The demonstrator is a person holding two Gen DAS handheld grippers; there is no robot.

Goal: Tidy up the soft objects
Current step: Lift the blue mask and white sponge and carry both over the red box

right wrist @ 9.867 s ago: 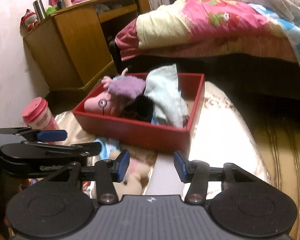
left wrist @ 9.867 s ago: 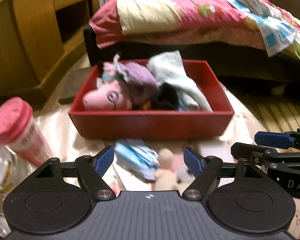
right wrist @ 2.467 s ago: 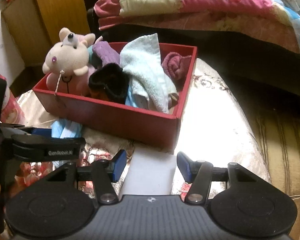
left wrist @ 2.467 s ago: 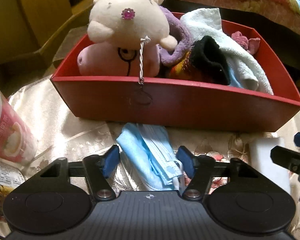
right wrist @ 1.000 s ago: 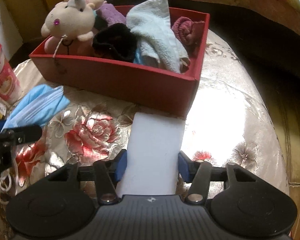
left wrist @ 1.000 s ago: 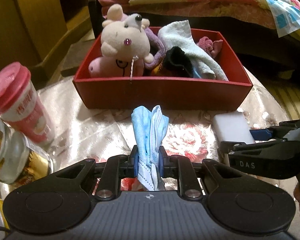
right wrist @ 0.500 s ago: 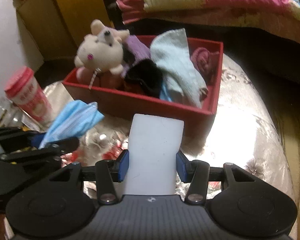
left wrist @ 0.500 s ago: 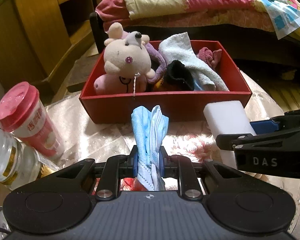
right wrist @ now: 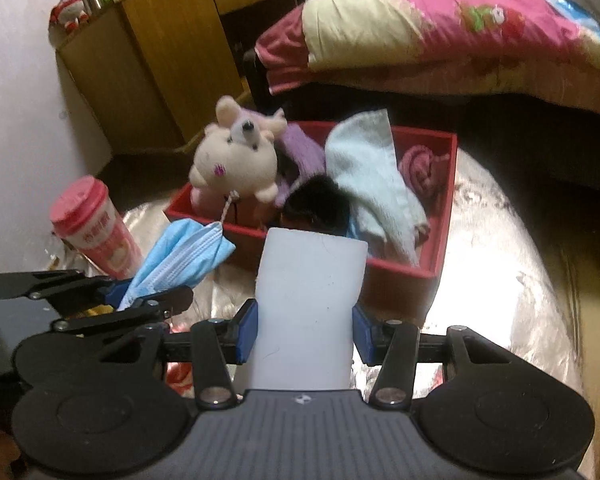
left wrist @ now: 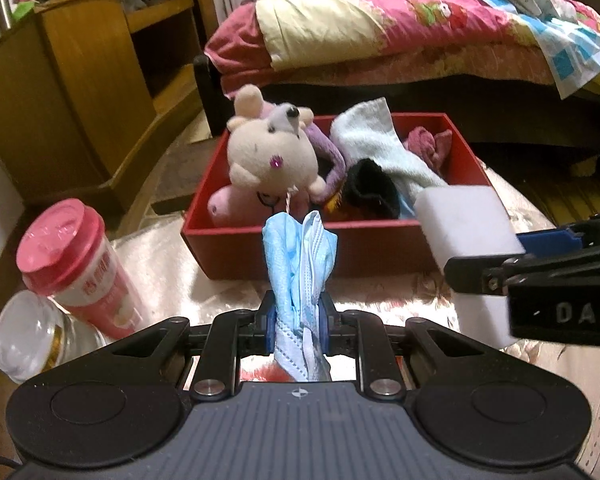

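Note:
My left gripper (left wrist: 296, 322) is shut on a bunch of blue face masks (left wrist: 300, 268) and holds it above the table, in front of the red box (left wrist: 308, 258). My right gripper (right wrist: 305, 330) is shut on a white sponge block (right wrist: 310, 300), also lifted near the box's front wall (right wrist: 392, 280). The box holds a cream plush toy (left wrist: 270, 156), a pale towel (left wrist: 376, 148), a purple cloth (left wrist: 332, 158), a black cloth (left wrist: 370, 190) and a pink rolled cloth (left wrist: 422, 144). The sponge (left wrist: 460, 220) and the masks (right wrist: 184, 256) each show in the other view.
A pink-lidded cup (left wrist: 76, 268) and a glass jar (left wrist: 28, 336) stand at the left on the shiny floral tablecloth (left wrist: 380, 300). A wooden cabinet (left wrist: 80, 64) is at the back left. A bed with a quilt (left wrist: 420, 20) is behind the box.
Both grippers have risen and drawn nearer the box with the masks and the sponge held. The sponge now stands higher against the box's front.

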